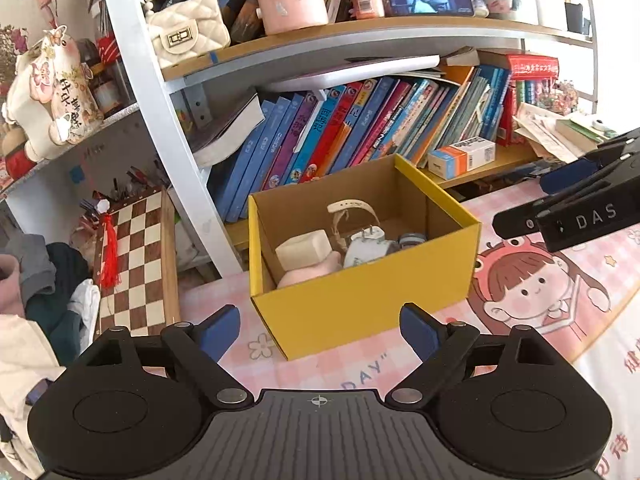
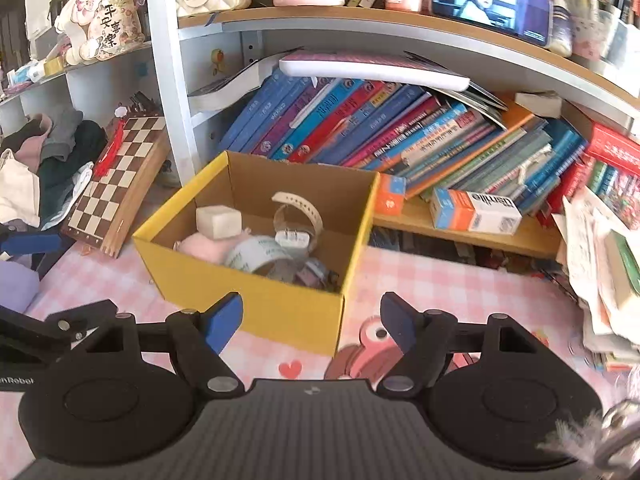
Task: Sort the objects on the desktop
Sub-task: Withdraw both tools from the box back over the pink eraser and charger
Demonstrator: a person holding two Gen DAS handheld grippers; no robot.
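yellow cardboard box (image 1: 360, 300) sits open on the pink checked mat (image 2: 440, 280), just near of the leaning books (image 2: 380, 128), holding a cream block (image 2: 218, 220), a watch strap (image 2: 298, 210), a white plug (image 2: 292, 238) and a tape roll (image 2: 260, 258). left gripper (image 1: 320, 334) and right gripper (image 2: 312, 320) hover near the box, both spread wide and empty. small things lie gathered inside; no loose item shows on the mat between the fingers, so sorting looks far along, or paused between picks. room is open near the box; the chessboard (image 1: 136, 264) crowds its left, paper piles (image 2: 600, 272) the right.
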